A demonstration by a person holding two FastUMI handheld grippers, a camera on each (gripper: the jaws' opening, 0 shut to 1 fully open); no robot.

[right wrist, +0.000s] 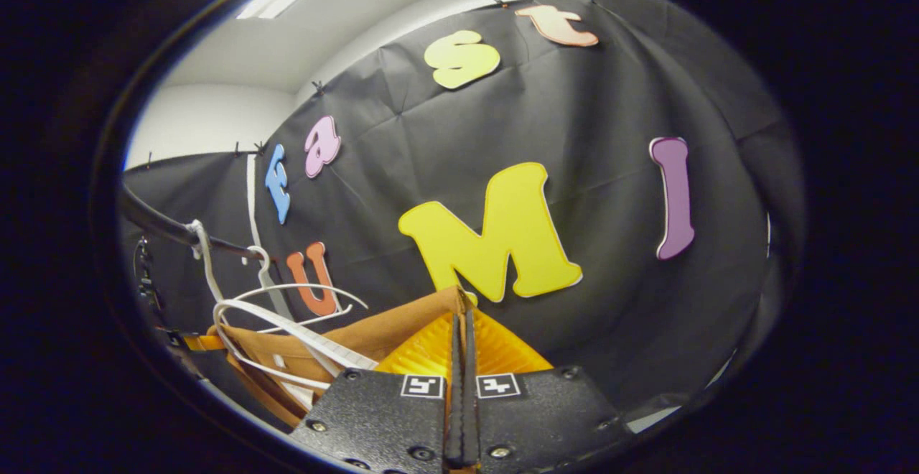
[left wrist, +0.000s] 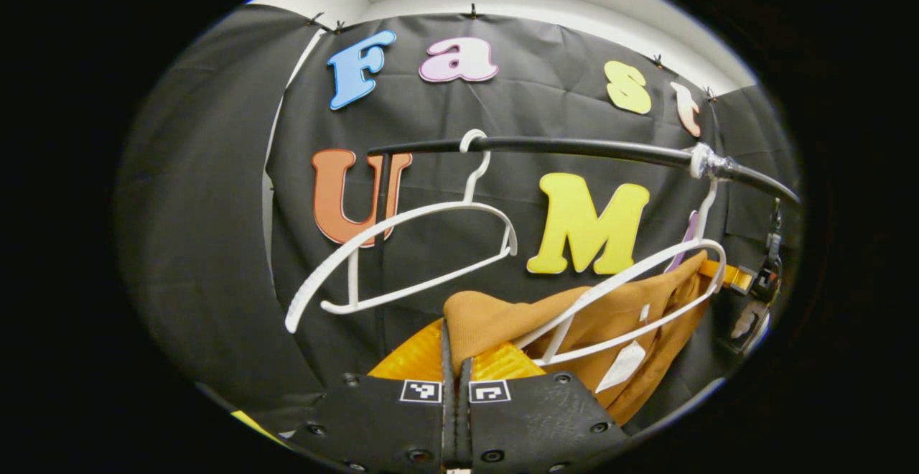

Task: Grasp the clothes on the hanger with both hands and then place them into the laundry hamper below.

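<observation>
Both grippers, left gripper (left wrist: 456, 359) and right gripper (right wrist: 463, 337), pinch the brown garment (left wrist: 610, 316) tight on its white hanger (left wrist: 632, 294); next, pull it free and lower it toward the hamper.

The brown garment (left wrist: 617, 316) runs out of sight past the bottom of both views. The left gripper (left wrist: 455, 359) hides the pinched fold. A dark clip-like object (left wrist: 768, 273) beside the rail (left wrist: 574, 147) is too blurred to identify.
</observation>
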